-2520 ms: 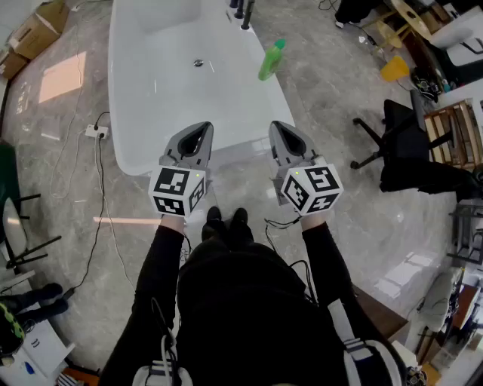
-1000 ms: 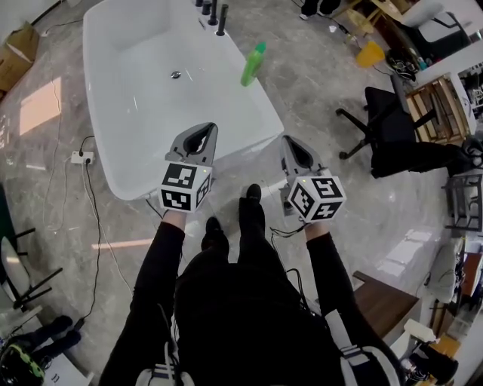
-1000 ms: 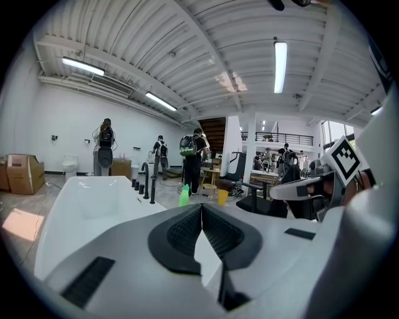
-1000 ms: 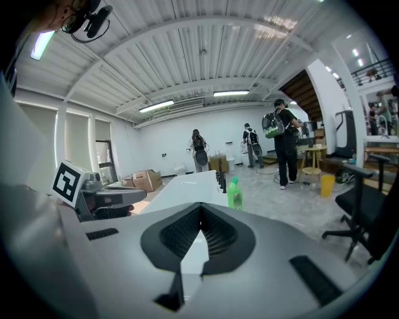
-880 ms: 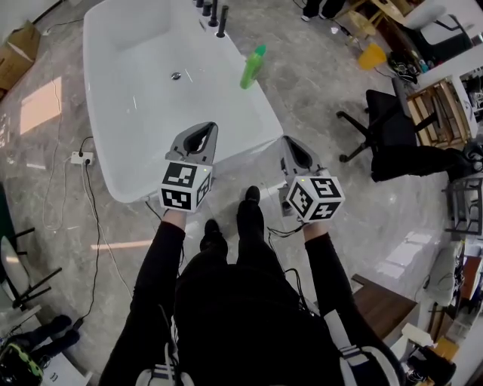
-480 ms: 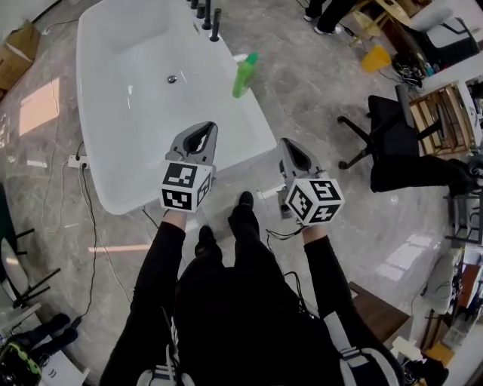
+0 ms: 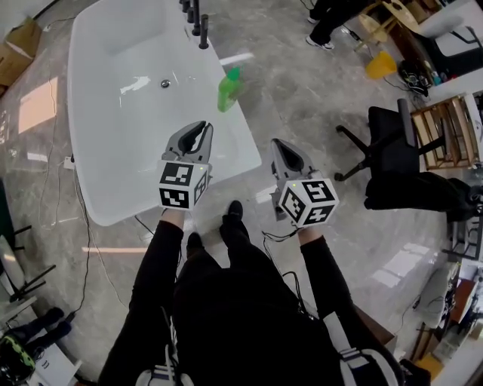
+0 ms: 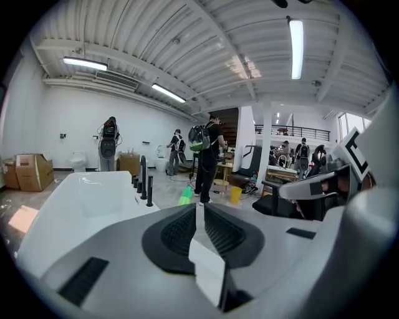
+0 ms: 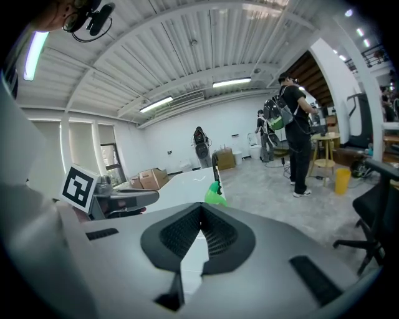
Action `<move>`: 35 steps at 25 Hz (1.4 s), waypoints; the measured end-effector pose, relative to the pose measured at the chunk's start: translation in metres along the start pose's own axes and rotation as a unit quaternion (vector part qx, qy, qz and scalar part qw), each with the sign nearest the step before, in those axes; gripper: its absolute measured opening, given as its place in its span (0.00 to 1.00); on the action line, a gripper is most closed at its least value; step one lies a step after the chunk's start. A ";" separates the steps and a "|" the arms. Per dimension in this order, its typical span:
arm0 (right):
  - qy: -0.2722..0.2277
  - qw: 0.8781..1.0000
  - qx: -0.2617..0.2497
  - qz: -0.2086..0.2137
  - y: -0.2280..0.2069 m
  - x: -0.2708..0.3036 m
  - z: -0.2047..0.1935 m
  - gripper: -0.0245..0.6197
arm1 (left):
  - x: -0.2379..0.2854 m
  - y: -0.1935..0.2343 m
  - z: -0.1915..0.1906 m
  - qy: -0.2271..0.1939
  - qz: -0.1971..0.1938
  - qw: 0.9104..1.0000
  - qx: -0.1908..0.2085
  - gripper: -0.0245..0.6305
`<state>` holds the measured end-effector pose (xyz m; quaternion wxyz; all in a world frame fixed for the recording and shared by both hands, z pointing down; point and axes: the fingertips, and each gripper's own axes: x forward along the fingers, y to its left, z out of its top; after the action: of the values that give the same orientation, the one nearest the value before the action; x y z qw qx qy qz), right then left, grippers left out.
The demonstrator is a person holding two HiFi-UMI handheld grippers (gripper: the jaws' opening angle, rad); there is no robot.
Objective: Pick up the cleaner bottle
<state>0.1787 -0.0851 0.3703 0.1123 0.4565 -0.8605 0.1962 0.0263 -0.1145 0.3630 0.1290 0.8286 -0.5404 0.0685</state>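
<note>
Head view, steeply down: green cleaner bottle (image 7: 229, 89) standing on the right rim of a white bathtub (image 7: 98, 203), at 1 o'clock from the left gripper (image 7: 198, 127) and 11 o'clock from the right gripper (image 7: 278, 143) — well apart from both. Left jaws a sliver apart, just been opening, nothing between. Right jaws pressed together, empty. Black faucet posts (image 7: 198, 22) at 12 o'clock, on the tub's far end.

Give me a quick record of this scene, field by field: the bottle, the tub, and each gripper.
cleaner bottle: green, standing on the tub's rim, untouched
bathtub: white, black taps at its far end
left gripper: short of the bottle, jaws barely apart, just been opening, nothing between them
right gripper: short of the bottle, jaws together, empty
</note>
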 end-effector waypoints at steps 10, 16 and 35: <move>0.014 0.999 -0.001 0.035 -0.030 0.030 0.006 0.04 | 0.063 0.004 -0.013 0.047 0.010 0.999 0.004 0.28; 0.032 0.999 0.000 0.043 -0.037 0.055 -0.007 0.04 | 0.091 0.024 -0.035 0.063 0.021 0.998 -0.019 0.33; 0.067 0.997 0.006 0.034 -0.052 0.121 -0.039 0.04 | 0.169 0.056 -0.114 0.135 -0.010 0.991 -0.001 0.42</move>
<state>0.1549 -0.1843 0.4622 0.1602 0.4132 -0.8651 0.2351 0.0466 -0.2513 0.5228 0.2025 0.8168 -0.5099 0.1782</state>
